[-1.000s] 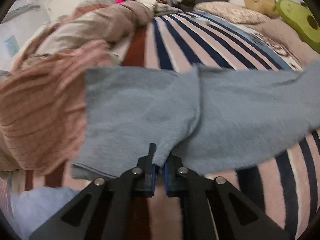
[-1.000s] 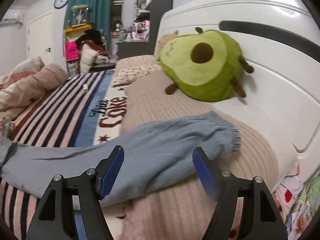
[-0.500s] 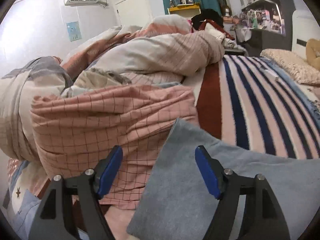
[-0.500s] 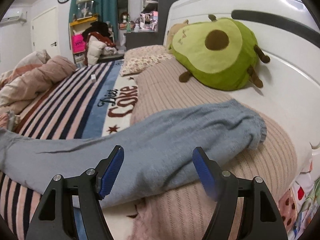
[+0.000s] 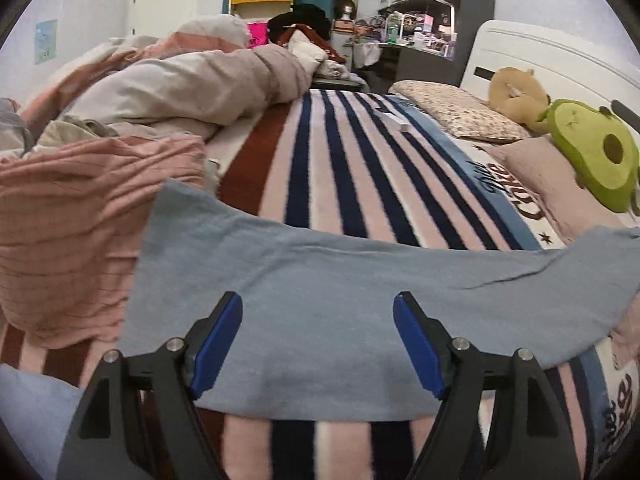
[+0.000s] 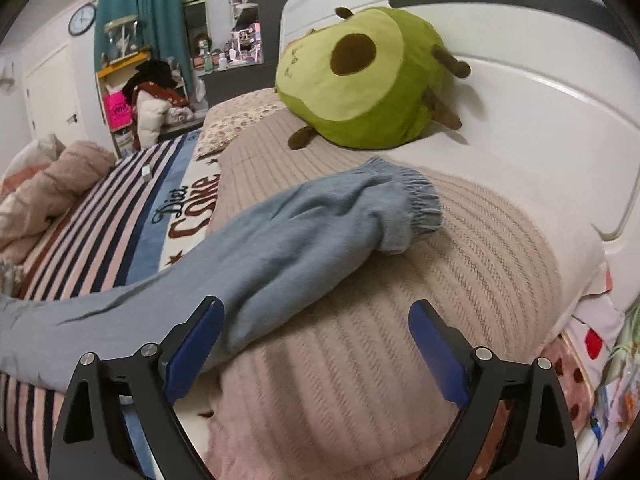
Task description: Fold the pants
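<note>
Lay flat across the striped pink-and-navy fleece blanket (image 5: pixel 340 168), filling the lower middle of the left view: light blue soft knit pants (image 5: pixel 320 288), folded lengthwise, elastic cuff (image 6: pixel 416 204) resting on the beige ribbed pillow (image 6: pixel 460 288) at centre. Hovered wide apart, gripping nothing: left gripper (image 5: pixel 318 340), right gripper (image 6: pixel 316 344).

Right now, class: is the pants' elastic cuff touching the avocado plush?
Apart. The right wrist view shows a strip of bare beige pillow between the cuff and the avocado plush.
</note>
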Demonstrator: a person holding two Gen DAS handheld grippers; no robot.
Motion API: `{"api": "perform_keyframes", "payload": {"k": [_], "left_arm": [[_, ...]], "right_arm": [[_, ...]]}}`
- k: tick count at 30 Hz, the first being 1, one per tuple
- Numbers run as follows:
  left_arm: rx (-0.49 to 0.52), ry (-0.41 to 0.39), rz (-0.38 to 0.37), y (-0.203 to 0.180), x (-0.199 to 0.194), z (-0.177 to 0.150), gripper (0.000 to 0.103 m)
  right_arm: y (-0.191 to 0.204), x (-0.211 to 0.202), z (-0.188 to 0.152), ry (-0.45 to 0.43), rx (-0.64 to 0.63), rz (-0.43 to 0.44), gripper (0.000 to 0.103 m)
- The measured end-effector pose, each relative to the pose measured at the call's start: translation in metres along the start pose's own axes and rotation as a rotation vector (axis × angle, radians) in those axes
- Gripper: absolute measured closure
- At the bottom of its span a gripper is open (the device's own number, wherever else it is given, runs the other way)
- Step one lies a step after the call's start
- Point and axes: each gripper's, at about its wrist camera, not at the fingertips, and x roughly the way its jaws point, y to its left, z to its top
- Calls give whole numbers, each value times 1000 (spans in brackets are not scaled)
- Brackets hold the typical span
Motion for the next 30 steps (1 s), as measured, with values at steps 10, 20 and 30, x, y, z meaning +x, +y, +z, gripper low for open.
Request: {"api": "perform_keyframes", "payload": {"k": [10,20,30], "left_arm": [[-43,-14,-28,-6,3,-3,28],[-82,-10,-3,11,-3,-13,28],[-100,-93,-33,32,-25,-13,28]], "right_arm": [[-22,32,29,-16,104,60,12],[5,42,53,-60,71,68,86],[142,22,78,-81,-124,320,95]]}}
